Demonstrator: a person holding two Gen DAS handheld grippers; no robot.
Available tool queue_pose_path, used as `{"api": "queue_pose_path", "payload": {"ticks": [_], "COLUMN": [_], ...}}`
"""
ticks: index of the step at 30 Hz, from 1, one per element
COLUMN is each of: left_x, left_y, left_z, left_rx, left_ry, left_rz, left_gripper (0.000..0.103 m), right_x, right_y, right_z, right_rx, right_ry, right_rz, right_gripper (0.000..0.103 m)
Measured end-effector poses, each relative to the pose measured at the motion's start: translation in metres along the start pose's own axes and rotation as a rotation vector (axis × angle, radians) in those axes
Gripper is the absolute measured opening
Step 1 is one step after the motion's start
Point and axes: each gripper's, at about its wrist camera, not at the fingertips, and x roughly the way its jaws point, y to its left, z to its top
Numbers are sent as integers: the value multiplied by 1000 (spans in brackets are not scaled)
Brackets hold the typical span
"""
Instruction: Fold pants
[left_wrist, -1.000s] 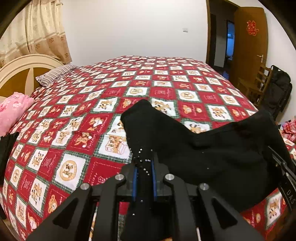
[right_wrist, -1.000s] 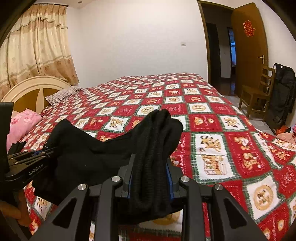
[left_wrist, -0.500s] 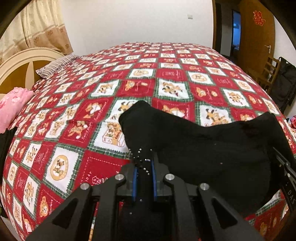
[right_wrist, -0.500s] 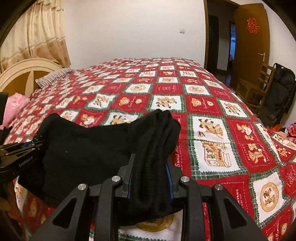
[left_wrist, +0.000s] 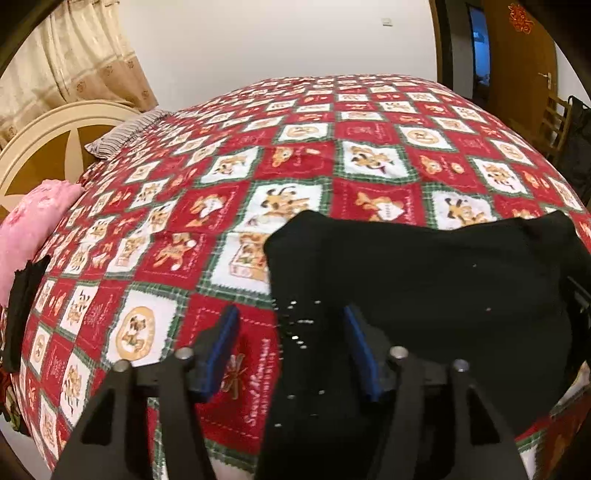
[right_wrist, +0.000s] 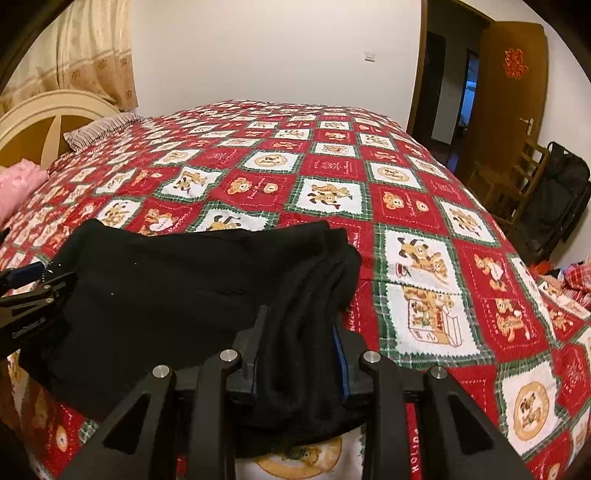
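The black pants (left_wrist: 424, 280) lie in a folded band across the near edge of the bed. In the left wrist view my left gripper (left_wrist: 291, 332) is opening; the pants' left end lies loose between its blue pads (left_wrist: 225, 343), which stand apart from the cloth. In the right wrist view the pants (right_wrist: 177, 288) spread to the left, and my right gripper (right_wrist: 299, 336) is shut on their thick bunched right end. The left gripper (right_wrist: 33, 295) also shows at that view's left edge, beside the cloth.
The bed carries a red, white and green patterned quilt (left_wrist: 332, 173). A pink pillow (left_wrist: 29, 229) and a striped pillow (left_wrist: 122, 133) lie by the cream headboard (left_wrist: 44, 147). A wooden chair (right_wrist: 513, 181), a black bag (right_wrist: 557, 199) and an open door (right_wrist: 506, 99) stand to the right.
Both grippers have lowered the pants onto the quilt. The left gripper's jaws, shut on the cloth before, have spread apart and let it go. The right gripper keeps its hold.
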Motion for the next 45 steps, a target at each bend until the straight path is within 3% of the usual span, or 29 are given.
{"api": "queue_pose_path", "payload": {"ticks": [7, 10, 12, 15, 19, 23, 25, 28, 36, 39, 45], "left_x": [1, 3, 2, -3, -16, -25, -24, -24, -17, -20, -43], "left_y": [-7, -3, 3, 10, 14, 21, 22, 24, 23, 21, 25], "left_z": [-6, -6, -6, -7, -14, -26, -30, -38, -46, -46, -58], "left_rx": [48, 33, 13, -5, 22, 41, 46, 43, -4, 4, -4], "left_ry": [-40, -47, -33, -17, -21, -38, -23, -14, -3, 1, 22], "left_rz": [53, 68, 42, 15, 28, 62, 57, 59, 104, 114, 57], "left_gripper": [68, 77, 79, 79, 83, 87, 88, 89, 97, 97, 97], "right_x": [12, 14, 12, -2, -35, -54, -52, -37, -27, -41, -98], "right_y": [-5, -9, -16, -35, -50, -39, -24, -11, -17, -21, -16], "right_z": [8, 9, 8, 4, -6, -14, -14, -19, -25, -29, -56], "right_rx": [8, 25, 60, 151, 213, 146, 82, 3, 10, 53, 149], "right_ry": [20, 23, 14, -30, -117, -142, -113, -50, 1, 14, -16], "right_rz": [11, 20, 56, 129, 103, 61, 44, -52, -79, -74, -38], "right_gripper": [37, 46, 51, 51, 51, 51, 51, 51, 52, 53, 54]}}
